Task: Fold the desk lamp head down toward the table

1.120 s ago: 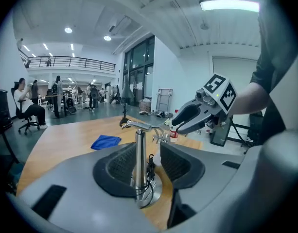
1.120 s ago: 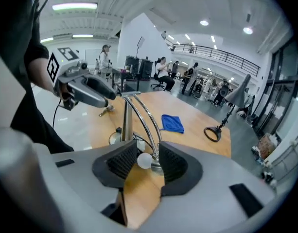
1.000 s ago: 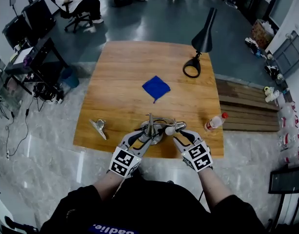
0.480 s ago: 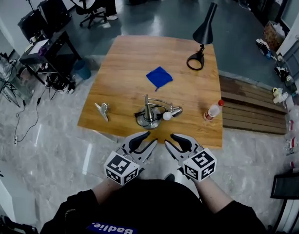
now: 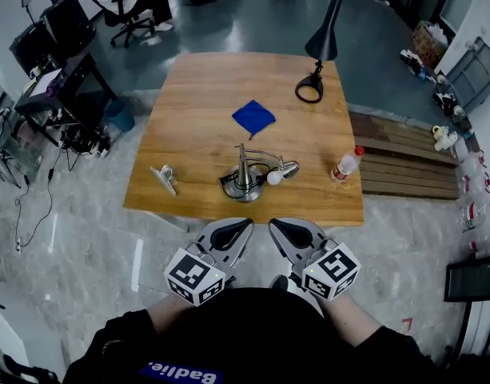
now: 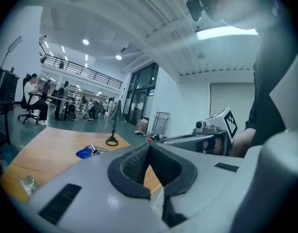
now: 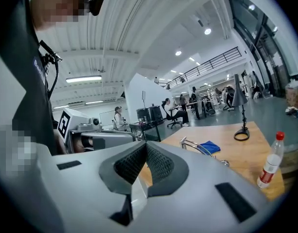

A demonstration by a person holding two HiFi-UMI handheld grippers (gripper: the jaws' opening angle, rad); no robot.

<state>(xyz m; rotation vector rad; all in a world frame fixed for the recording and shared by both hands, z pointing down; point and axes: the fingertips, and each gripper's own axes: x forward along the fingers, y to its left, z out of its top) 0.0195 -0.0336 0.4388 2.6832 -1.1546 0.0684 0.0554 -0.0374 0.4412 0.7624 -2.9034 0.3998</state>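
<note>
A silver desk lamp [image 5: 248, 178] stands near the table's front edge, its arm bent low and its bulb head [image 5: 276, 174] close to the wood. It also shows as the silver lamp [image 6: 93, 148] and the silver lamp [image 7: 202, 148]. My left gripper [image 5: 245, 226] and right gripper [image 5: 273, 224] hover side by side in front of the table, off its edge, well apart from the lamp. Both sets of jaws are closing to shut with nothing between them, as seen at the left gripper [image 6: 149, 147] and the right gripper [image 7: 145, 147].
A tall black desk lamp [image 5: 316, 54] stands upright at the far right of the wooden table [image 5: 197, 94]. A blue cloth [image 5: 253, 117] lies mid-table, a metal clip [image 5: 165, 178] front left, a red-capped bottle [image 5: 345, 165] front right. A seated person and desks are beyond.
Both grippers drew back from the silver lamp toward my body, past the table's front edge. Their jaws, open before, are now shut.
</note>
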